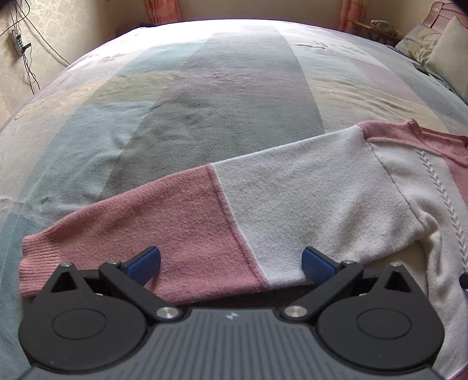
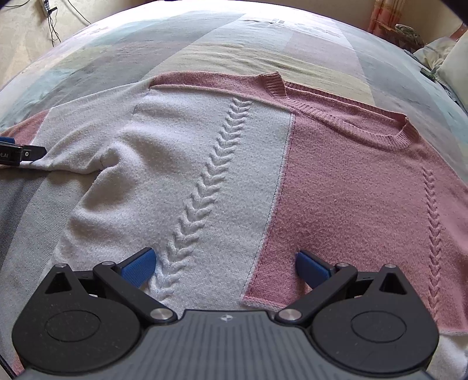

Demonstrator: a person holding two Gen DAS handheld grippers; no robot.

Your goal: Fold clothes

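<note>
A pink and white knit sweater lies flat on the bed, front up, with the neckline at the far right. Its left sleeve stretches out sideways, white near the shoulder and pink toward the ribbed cuff. My left gripper is open, its blue pads spread over the sleeve's near edge where pink meets white. That same gripper shows at the left edge of the right wrist view. My right gripper is open over the hem, one finger on the white half, the other on the pink half.
The bed cover has wide pastel stripes and extends far beyond the sweater. Pillows lie at the far right. A power strip with dangling cables hangs on the wall at the left. Curtains hang behind the bed.
</note>
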